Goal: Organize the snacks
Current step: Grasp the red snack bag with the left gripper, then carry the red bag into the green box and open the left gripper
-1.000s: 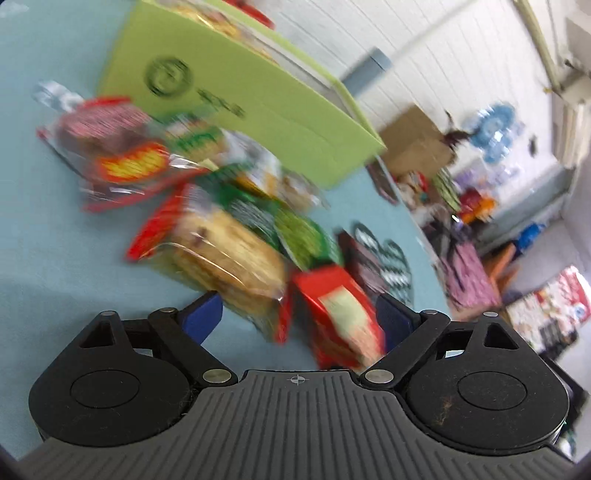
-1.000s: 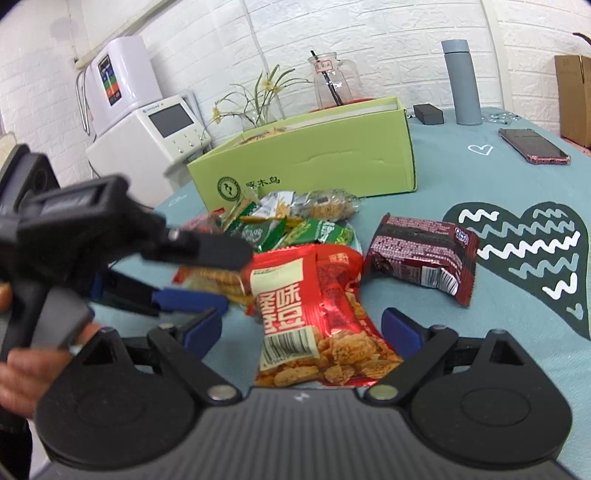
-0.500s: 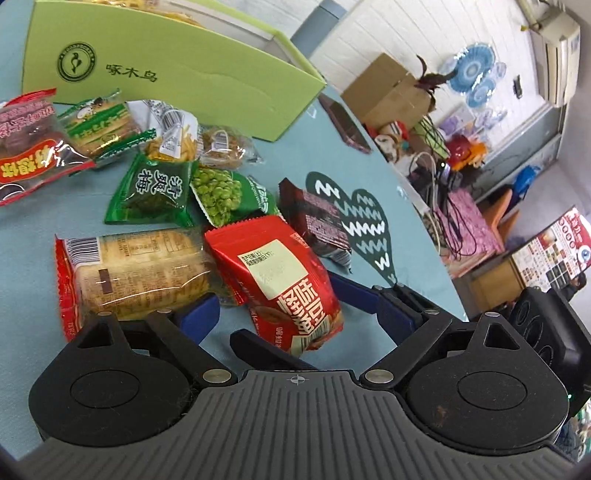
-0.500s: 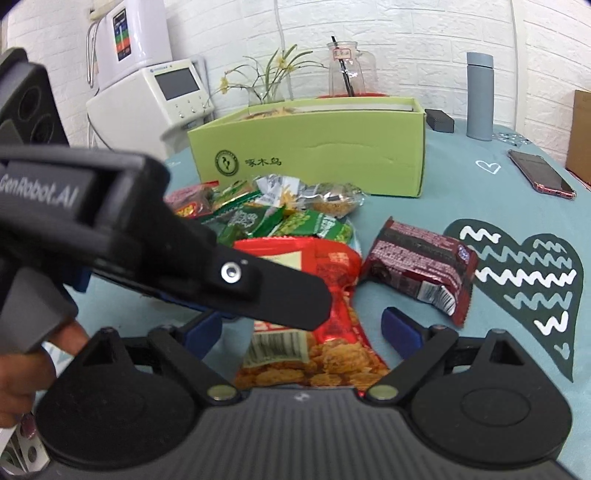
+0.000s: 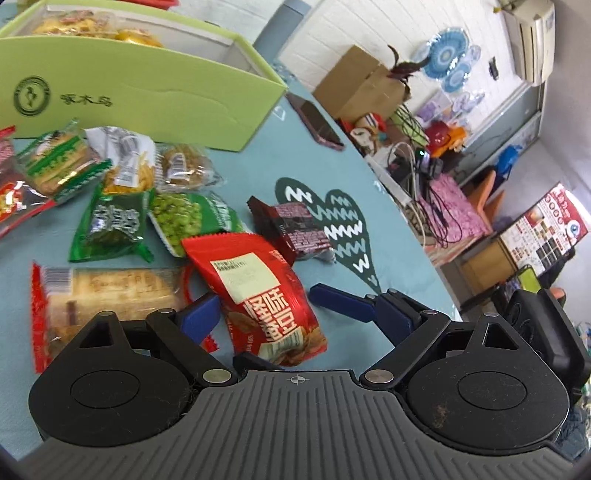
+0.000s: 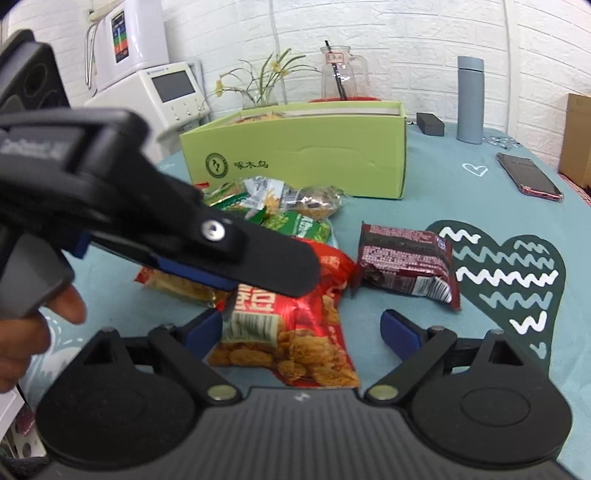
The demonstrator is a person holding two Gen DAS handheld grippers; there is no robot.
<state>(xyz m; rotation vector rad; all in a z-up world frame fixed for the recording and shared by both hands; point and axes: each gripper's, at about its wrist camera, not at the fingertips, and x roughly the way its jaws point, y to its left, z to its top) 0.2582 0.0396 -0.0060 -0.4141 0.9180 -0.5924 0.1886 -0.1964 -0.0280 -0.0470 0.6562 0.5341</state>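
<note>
Snacks (image 5: pixel 92 27) are seen inside one green box (image 5: pixel 147 92), while a red snack bag (image 5: pixel 255 291) is straddled by left tongs (image 5: pixel 291 317) and right tongs (image 6: pixel 301 332), both spread wide.

I am working in a lived-in room, part home, part small office. White brick walls (image 6: pixel 424 33) surround a worktop (image 6: pixel 461 192) under a teal cloth printed with hearts. A water dispenser (image 6: pixel 129 40), a flower vase (image 6: pixel 264 92), cardboard boxes (image 5: pixel 360 86), tangled cables (image 5: pixel 432 195) and a wall air conditioner (image 5: pixel 532 37) sit around it.
</note>
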